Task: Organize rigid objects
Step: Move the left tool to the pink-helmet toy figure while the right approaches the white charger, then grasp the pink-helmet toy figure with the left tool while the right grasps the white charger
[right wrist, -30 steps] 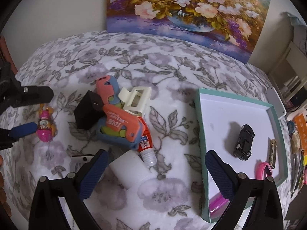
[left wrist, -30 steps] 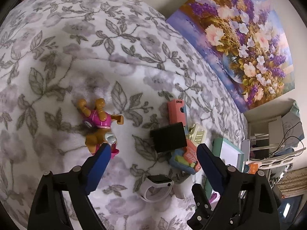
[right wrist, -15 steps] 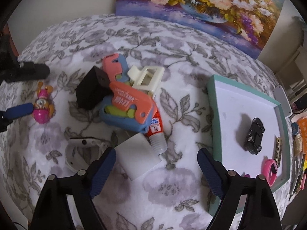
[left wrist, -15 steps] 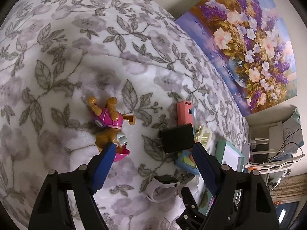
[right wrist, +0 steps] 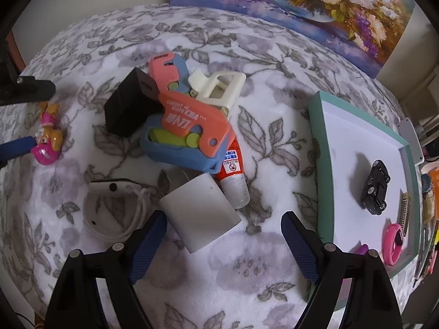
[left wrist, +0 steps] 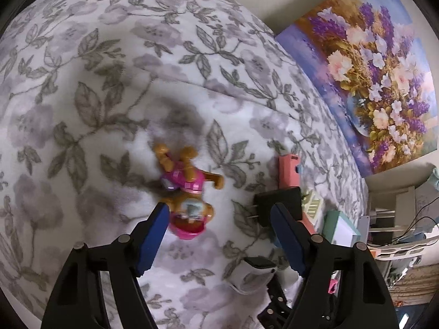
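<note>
A pink and tan toy dog figure [left wrist: 189, 200] lies on the floral blanket [left wrist: 109, 109]. My left gripper [left wrist: 219, 219] is lowered around it, jaws closing; the figure sits by the left finger, with no grip visible. In the right wrist view the same figure [right wrist: 49, 137] lies between the left gripper's fingers [right wrist: 16, 148]. My right gripper [right wrist: 223, 219] hangs open over a white block [right wrist: 200, 213], which lies just ahead of its left finger. Beyond are an orange and blue toy gun [right wrist: 189, 128], a black adapter [right wrist: 129, 107], a cream clip [right wrist: 219, 87] and a glue bottle [right wrist: 233, 175].
A white watch [right wrist: 112, 203] lies left of the block. At the right a teal-rimmed tray [right wrist: 318, 137] holds a black toy car [right wrist: 376, 189], a pink ring-shaped item [right wrist: 393, 240] and a small comb-like piece [right wrist: 404, 213]. A flower painting [left wrist: 370, 82] leans on the wall behind.
Both grippers have come down closer to the blanket with narrower jaws. The left one now straddles the dog figure; the right one is nearer the white block.
</note>
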The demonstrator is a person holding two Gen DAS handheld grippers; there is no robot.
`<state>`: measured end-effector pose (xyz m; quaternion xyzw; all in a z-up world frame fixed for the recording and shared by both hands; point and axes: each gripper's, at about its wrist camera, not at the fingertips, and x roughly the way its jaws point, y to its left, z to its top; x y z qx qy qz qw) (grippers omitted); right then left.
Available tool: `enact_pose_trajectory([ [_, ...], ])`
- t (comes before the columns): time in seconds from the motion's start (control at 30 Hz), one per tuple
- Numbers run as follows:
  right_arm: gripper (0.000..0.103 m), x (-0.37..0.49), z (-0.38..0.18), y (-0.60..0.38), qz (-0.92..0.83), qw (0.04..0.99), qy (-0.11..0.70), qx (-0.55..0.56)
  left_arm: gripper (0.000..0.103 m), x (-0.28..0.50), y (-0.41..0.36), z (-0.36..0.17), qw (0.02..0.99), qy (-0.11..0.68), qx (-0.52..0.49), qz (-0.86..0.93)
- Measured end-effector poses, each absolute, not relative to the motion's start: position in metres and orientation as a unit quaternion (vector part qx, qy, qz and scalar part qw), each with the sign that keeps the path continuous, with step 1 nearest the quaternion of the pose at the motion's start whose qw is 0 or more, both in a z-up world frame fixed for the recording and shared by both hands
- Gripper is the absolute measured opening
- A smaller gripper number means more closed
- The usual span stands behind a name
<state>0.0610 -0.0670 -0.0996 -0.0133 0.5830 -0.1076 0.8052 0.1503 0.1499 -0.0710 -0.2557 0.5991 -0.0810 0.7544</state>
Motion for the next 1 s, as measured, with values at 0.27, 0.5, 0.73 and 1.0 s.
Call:
enact_pose_trajectory([
  [0.27,0.079,0.060,-0.103,-0.070,-0.098,0.800,0.592,0.011,0.064,0.150,0.147,-0.091,0.735,0.625,-0.255,-0.070],
  [0.5,0.067,0.062,-0.103,-0.062,-0.085,0.803,0.589,0.002,0.054,0.151,0.131,-0.100,0.729,0.636,-0.240,-0.081],
  [0.73,0.063,0.061,-0.102,-0.057,-0.078,0.806,0.586,-0.001,0.044,0.151,0.132,-0.101,0.734,0.635,-0.229,-0.071],
  [1.0,0.057,0.061,-0.102,-0.057,-0.067,0.808,0.585,0.004,0.040,0.151,0.134,-0.100,0.735,0.633,-0.232,-0.072],
])
